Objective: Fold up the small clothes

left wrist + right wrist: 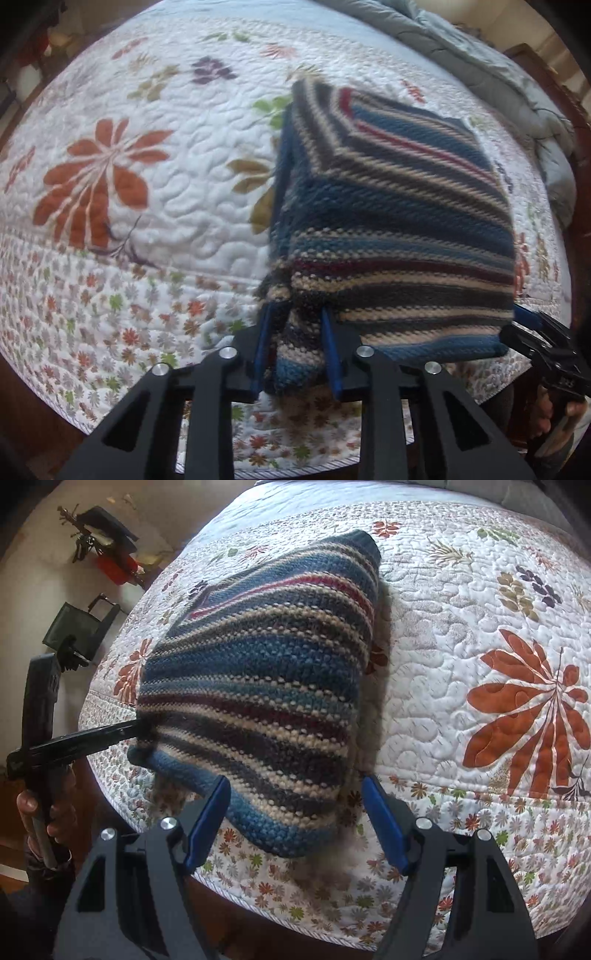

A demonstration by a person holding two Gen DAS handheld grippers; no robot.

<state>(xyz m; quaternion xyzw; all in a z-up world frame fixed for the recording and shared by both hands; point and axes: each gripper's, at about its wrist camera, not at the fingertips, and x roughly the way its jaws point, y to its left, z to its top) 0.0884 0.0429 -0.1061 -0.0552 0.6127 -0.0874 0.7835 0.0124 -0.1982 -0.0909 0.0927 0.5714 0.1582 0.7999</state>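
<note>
Striped knit garment (388, 221), in blue, cream, grey and dark red bands, raised over a floral quilt (166, 177), right of centre in the left wrist view. Left gripper (295, 314) at the lower middle, blue pads clamped on a bunched corner of the knit, fabric squeezed between them. At the far right edge of that view, the right gripper (532, 325) meeting the garment's lower right corner, with a hand (554, 410) on its handle below. Rumpled grey duvet (498, 74) at the upper right, seen only here.

From the right wrist view, same garment (266, 686) centre-left, casting a shadow on the quilt (443, 664). Right gripper (295, 782) spread wide: blue hem against the left-hand pad, a sliver of quilt between fabric and the right-hand pad, so no squeeze visible. Left gripper (140, 727) reaching in from the left edge onto the knit's corner, a hand (40, 808) around its handle. Only here: pale floor at the upper left with a black chair (81, 627) and a red object (118, 568).
</note>
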